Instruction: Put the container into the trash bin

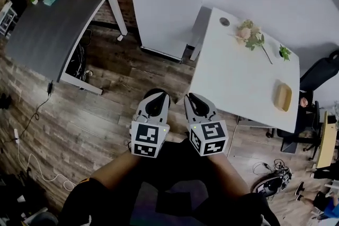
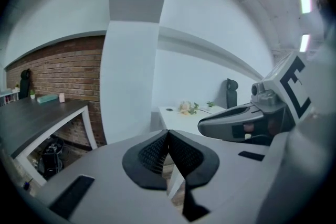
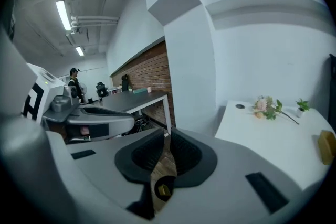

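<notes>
A tan, shallow container (image 1: 282, 97) lies near the right end of the white table (image 1: 233, 77); it also shows at the edge of the right gripper view (image 3: 326, 147). Both grippers hang side by side over the wooden floor, left of that table and well short of the container. My left gripper (image 1: 157, 94) (image 2: 168, 132) is shut with nothing in it. My right gripper (image 1: 192, 97) (image 3: 169, 132) holds nothing, and its pads stand a thin slit apart. No trash bin shows in any view.
Pink flowers (image 1: 250, 34) and a green sprig (image 1: 285, 52) lie on the white table. A dark grey desk (image 1: 47, 24) stands at far left, a white pillar (image 1: 164, 2) ahead. Cables (image 1: 32, 129) trail on the floor, and shoes (image 1: 270, 185) and chairs (image 1: 320, 71) crowd the right.
</notes>
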{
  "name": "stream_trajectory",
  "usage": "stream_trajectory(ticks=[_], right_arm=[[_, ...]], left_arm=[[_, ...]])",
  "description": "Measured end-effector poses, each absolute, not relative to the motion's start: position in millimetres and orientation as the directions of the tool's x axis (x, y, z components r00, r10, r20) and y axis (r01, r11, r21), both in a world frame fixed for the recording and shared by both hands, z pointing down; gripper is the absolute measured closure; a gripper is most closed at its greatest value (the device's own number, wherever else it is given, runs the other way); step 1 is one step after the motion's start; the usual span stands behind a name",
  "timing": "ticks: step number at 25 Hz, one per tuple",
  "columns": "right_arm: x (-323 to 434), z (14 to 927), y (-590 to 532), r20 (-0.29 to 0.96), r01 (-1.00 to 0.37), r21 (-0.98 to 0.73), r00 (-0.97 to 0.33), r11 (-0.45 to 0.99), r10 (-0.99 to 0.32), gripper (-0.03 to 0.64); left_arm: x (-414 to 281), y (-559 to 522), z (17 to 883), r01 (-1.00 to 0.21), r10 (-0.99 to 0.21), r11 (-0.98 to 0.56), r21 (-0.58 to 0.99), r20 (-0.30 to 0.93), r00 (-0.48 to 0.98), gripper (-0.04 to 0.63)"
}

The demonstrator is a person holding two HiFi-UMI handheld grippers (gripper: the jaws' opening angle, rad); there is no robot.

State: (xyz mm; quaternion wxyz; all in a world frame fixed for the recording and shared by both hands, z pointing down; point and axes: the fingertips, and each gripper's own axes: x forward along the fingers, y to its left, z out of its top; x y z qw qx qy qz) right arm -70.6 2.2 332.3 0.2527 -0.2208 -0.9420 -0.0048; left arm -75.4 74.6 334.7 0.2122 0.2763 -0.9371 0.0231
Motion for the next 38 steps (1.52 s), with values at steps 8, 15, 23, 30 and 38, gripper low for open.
stream_trajectory(ticks=[8,15,23,30,38], right_arm=[[-41.9,326.0,-129.2,0.472,0.144,-0.07,-0.867,0.987,0.16,0.563],[29.6,330.9,-244.0,0.491,-0.168,-0.055,-0.863,0.984,-0.12,0.563],[91.9,346.6,-345.3,0.511,-0.366,-0.047,-0.808,0.929,-0.293,0.563],[79.4,358.8,-418.0,0.537,-0.385,-0.051,-0.789,0.922,-0.299,0.555],[32.9,373.0,-502.3,0.588,-0.288,0.008,-0.773,0.957,-0.238,0.535]], left_arm=[[-77.7,-63.0,326.0,-0.749,-0.711,0.659,0.068,0.379,-0.592,0.586],[-26.3,-188.8,349.4,-0.918,-0.849,0.386,0.095,0.424,-0.314,0.586],[11.6,-295.4,359.0,-0.977,-0.891,0.199,0.078,0.429,-0.147,0.584],[-3.7,-360.7,372.1,-0.981,-0.871,0.18,0.071,0.475,-0.126,0.584],[-46.1,-431.7,377.2,-0.967,-0.843,0.249,0.062,0.505,-0.185,0.581]])
